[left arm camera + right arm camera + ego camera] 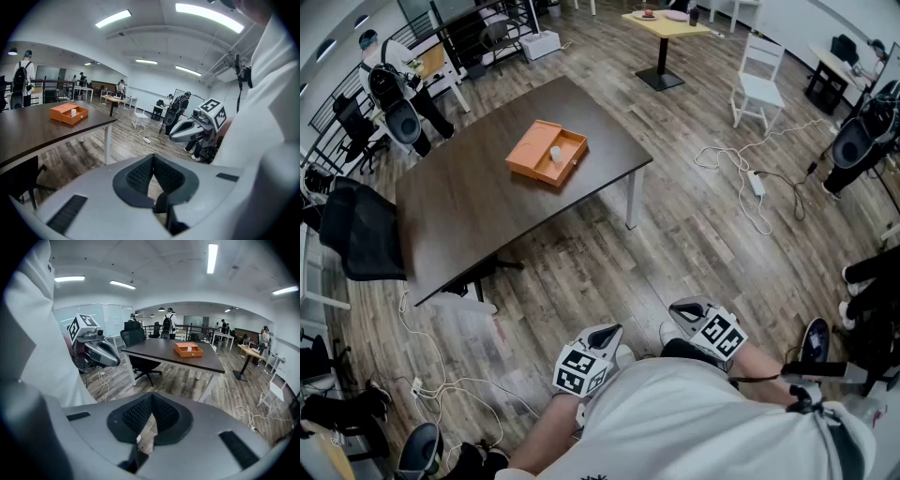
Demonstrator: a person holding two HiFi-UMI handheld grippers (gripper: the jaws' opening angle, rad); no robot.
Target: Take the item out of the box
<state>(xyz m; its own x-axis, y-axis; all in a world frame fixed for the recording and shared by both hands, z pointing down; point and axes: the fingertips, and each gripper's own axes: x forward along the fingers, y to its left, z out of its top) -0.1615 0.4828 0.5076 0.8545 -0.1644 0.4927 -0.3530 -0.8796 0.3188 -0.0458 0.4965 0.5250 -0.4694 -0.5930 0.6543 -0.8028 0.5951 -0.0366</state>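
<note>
An open orange box (547,153) lies on the dark brown table (478,206), well ahead of me, with a small white item (555,153) standing inside it. The box (69,113) also shows far off in the left gripper view, and the box (188,349) in the right gripper view. My left gripper (602,336) and right gripper (686,308) are held close to my body, over the wooden floor, far from the table. Both are shut with nothing between the jaws: the left gripper (153,159) and the right gripper (152,399) show their pads meeting.
Black office chairs (358,228) stand at the table's left. Cables and a power strip (756,182) lie on the floor to the right. A white chair (759,80) and a yellow table (665,24) stand beyond. People with backpacks (394,91) stand at left and right.
</note>
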